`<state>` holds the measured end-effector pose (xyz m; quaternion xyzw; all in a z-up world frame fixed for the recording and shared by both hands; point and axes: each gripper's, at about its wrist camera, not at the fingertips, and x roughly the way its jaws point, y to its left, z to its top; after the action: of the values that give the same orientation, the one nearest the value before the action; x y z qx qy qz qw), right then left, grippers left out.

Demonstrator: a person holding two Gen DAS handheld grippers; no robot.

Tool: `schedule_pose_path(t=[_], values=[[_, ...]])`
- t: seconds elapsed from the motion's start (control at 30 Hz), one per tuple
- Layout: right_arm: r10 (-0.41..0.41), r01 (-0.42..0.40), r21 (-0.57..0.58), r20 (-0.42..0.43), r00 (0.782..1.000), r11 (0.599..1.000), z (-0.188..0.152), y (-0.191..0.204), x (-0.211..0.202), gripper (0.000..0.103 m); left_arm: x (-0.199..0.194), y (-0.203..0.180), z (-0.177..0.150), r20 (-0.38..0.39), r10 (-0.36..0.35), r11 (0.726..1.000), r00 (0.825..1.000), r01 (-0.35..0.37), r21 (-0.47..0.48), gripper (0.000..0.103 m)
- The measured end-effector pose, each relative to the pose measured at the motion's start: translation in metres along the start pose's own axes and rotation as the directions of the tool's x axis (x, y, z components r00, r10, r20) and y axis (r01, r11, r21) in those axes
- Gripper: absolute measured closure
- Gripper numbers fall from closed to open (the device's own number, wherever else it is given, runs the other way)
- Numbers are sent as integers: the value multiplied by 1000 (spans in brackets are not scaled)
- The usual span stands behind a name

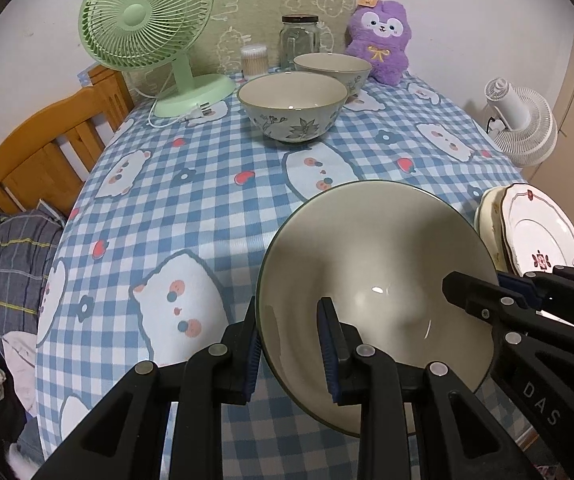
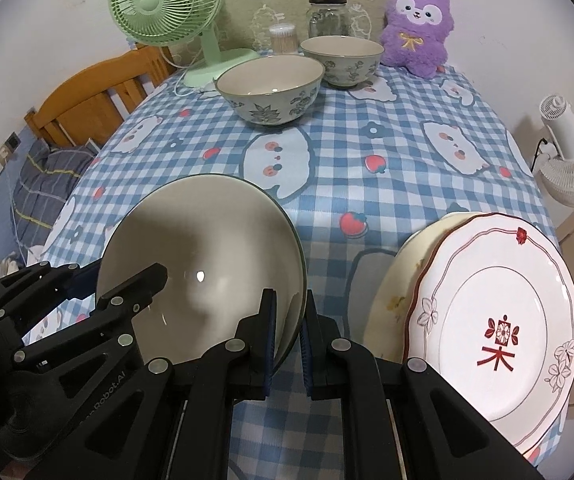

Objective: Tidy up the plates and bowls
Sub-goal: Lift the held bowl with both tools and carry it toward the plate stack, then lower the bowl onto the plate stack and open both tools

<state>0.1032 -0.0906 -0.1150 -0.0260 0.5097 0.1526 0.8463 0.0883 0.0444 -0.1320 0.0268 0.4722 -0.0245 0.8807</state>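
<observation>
A large cream bowl (image 1: 375, 264) (image 2: 207, 240) with a dark rim is held between both grippers over the near part of the checked tablecloth (image 1: 207, 200). My left gripper (image 1: 291, 344) is shut on its left rim, one finger inside and one outside. My right gripper (image 2: 289, 336) is shut on the opposite rim and shows in the left wrist view as black fingers (image 1: 483, 300). Two floral bowls (image 1: 293, 108) (image 1: 333, 68) stand apart at the far end. A white plate with red marks (image 2: 495, 320) leans on a cream plate (image 2: 395, 280) at the near right.
Along the back stand a green desk fan (image 1: 147, 20), a glass jar (image 1: 299, 40), a tub of cotton swabs (image 1: 254, 60) and a purple plush toy (image 1: 381, 36). A white fan (image 2: 571, 152) is off the table's right edge, a wooden bed frame (image 1: 47, 140) to the left.
</observation>
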Motion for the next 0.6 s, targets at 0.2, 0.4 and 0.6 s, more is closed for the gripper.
schedule_pose_path(t=[0.2,0.4,0.6], values=[[8,-8,-4,-6,1000,1000,-6,2,-1,90,-5,2,-6,0,2,1000,1000,-2,-6,78],[11,-11,-1,-3,1000,1000,-8,3,-2,90,-5,1,-10,-13,-12,1000,1000,12,-6,78],[37,-37,46,-7,999,998,-6,-7,0,89,-1,-1,-8,-8,-21,1000,1000,21,10,75]])
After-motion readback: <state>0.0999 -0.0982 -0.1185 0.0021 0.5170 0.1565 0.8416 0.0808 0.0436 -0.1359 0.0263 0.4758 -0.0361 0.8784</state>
